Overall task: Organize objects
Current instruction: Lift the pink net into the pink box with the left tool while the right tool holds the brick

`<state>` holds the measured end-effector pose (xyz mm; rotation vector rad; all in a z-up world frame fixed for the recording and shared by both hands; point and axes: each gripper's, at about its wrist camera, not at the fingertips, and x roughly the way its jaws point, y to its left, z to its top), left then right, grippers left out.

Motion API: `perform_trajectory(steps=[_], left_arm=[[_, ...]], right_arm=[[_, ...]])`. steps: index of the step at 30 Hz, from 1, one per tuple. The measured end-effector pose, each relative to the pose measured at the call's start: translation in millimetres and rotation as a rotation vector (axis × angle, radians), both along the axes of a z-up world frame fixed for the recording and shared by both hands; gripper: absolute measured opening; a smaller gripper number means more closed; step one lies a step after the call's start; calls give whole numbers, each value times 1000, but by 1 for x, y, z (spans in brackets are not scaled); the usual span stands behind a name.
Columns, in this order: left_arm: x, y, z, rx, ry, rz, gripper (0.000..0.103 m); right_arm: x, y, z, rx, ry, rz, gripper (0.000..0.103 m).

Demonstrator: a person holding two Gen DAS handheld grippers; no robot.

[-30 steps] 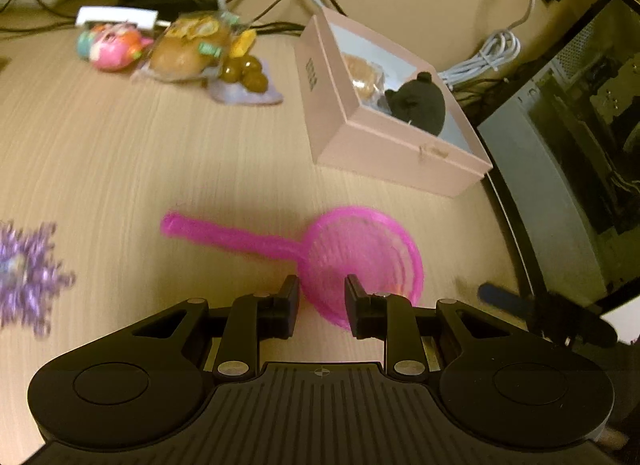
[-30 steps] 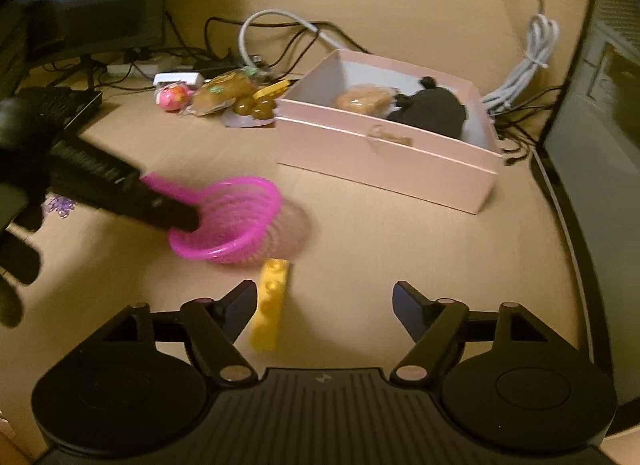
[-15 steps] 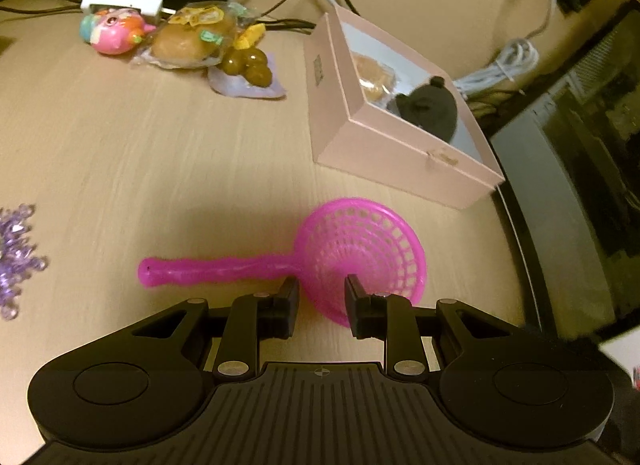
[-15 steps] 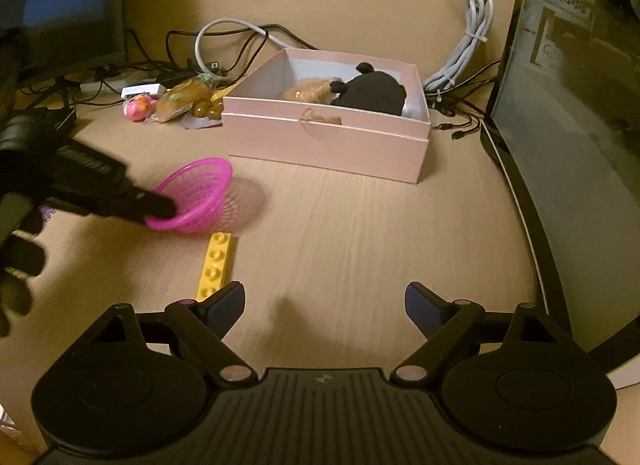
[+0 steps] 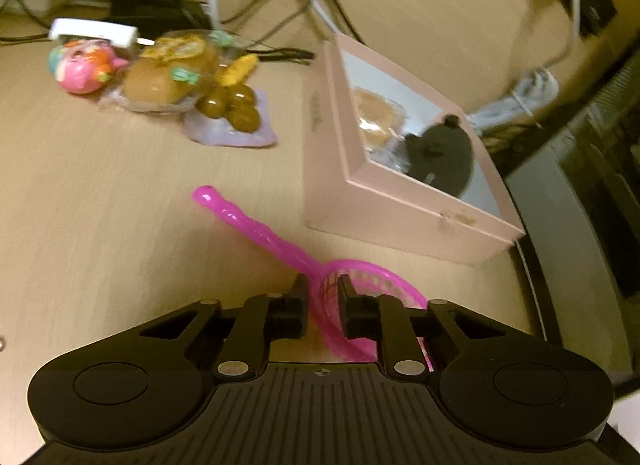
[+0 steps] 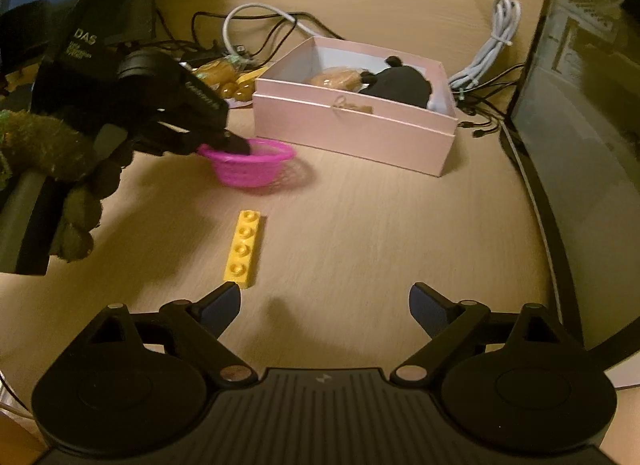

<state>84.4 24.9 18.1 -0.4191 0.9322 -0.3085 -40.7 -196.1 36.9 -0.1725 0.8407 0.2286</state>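
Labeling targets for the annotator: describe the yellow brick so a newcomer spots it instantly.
Start at the pink box on the wooden desk. Nearer the camera lies the yellow brick, flat, just past the open right gripper. Nothing else nearby has four studs in one row.

On the bench (image 6: 360, 225) the box (image 6: 352, 133) stands toward the back, with a bun (image 6: 336, 79) and a dark toy (image 6: 396, 85) inside it, the toy to the right of the bun. Left of the box, near the back edge, lie a bagged bread (image 5: 168, 73), olives (image 5: 232, 105) and a round toy (image 5: 80, 69), with cables (image 6: 260, 25) behind them. The sieve (image 6: 250, 163) sits in front of the box's left end, its handle (image 5: 256, 225) reaching away to the left. A brick (image 6: 243, 249) lies nearer than the sieve. A computer case (image 6: 592, 125) stands at the right edge.
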Motion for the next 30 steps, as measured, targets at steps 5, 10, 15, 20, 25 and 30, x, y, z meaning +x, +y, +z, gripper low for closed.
perform_trajectory(steps=[5, 10, 15, 20, 25, 30], left_arm=[[-28, 6, 10, 61, -38, -101, 10], [-64, 35, 19, 107, -26, -135, 10], [-93, 60, 32, 144, -17, -157, 10], [-108, 62, 41, 171, -33, -225, 9], [-110, 54, 55, 166, -66, -310, 9], [-99, 61, 50, 72, 7, -293, 9]], right_arm=[[8, 13, -4, 27, -13, 38, 84], [30, 33, -9, 60, 6, 90, 55], [45, 56, -17, 44, 60, 142, 21], [34, 61, -4, 8, 56, 179, 14], [18, 42, 28, 38, 6, 137, 14], [5, 23, 43, 33, -46, 72, 14]])
